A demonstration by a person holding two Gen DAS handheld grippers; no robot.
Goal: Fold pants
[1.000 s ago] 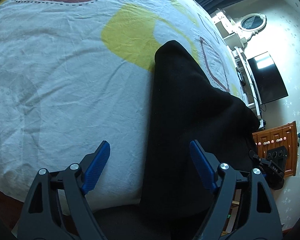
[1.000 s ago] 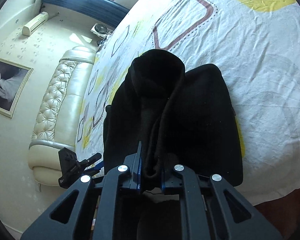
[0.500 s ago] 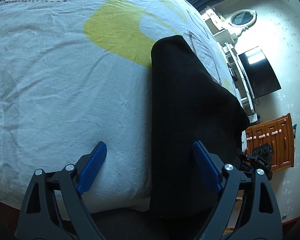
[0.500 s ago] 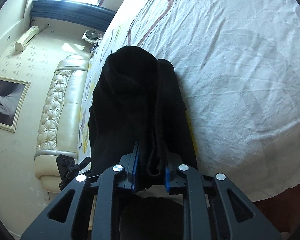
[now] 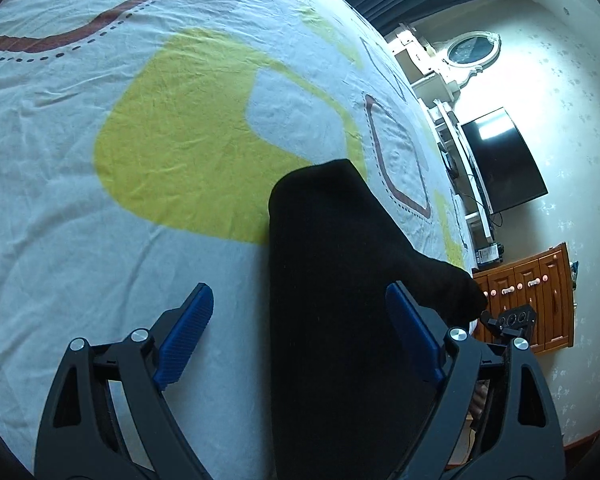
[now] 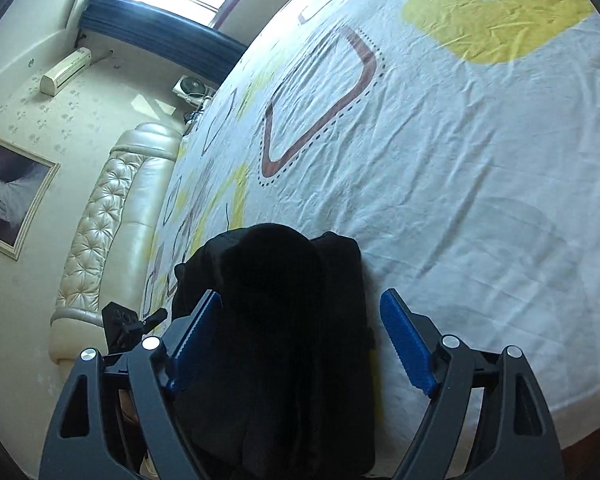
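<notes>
Black fabric fills the lower middle of both views: the pants lie bunched in a long folded bundle on the bed sheet, a white sheet printed with yellow patches and brown outlined shapes. In the left wrist view the bundle runs from the bottom edge up to the centre of the frame, its far end resting on a yellow patch. The left gripper is spread wide, its blue-padded fingers standing to either side of the cloth's near part without pinching it; the right-hand pad sits close against the fabric's edge. In the right wrist view the pants heap up in the lower centre, and the right gripper is likewise wide, one blue pad tucked against the bundle's left side, the other apart from it over bare sheet. A cream tufted headboard curves along the left of that frame, a framed picture beside it. A dark television hangs at the right of the left view.
</notes>
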